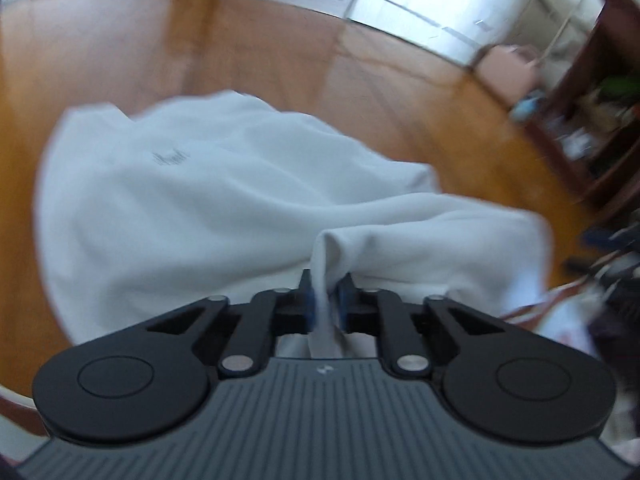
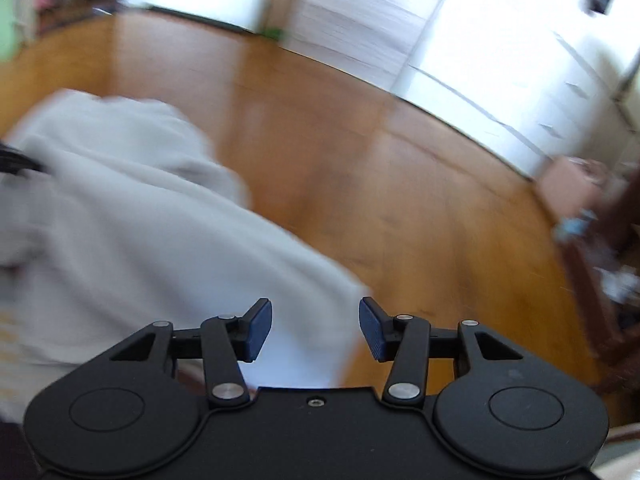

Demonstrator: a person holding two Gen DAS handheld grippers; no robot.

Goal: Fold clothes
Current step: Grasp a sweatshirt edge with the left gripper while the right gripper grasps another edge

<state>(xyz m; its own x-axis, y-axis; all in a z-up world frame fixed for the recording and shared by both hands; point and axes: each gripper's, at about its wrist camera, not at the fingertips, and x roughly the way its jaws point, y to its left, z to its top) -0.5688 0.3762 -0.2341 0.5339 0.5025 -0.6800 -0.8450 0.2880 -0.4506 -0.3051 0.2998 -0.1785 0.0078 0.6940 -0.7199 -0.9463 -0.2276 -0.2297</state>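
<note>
A white garment with a small grey print lies rumpled on the wooden floor. My left gripper is shut on a pinched fold of its near edge, and the cloth rises in a ridge between the blue pads. In the right wrist view the same white garment spreads over the left half of the picture. My right gripper stands open over the garment's right edge, with its blue pads apart and nothing pressed between them. Both views are blurred.
White drawers and a bright doorway line the far wall. A dark wooden shelf full of small items stands at the right, with a pink box beside it. Dark clutter lies at the right edge.
</note>
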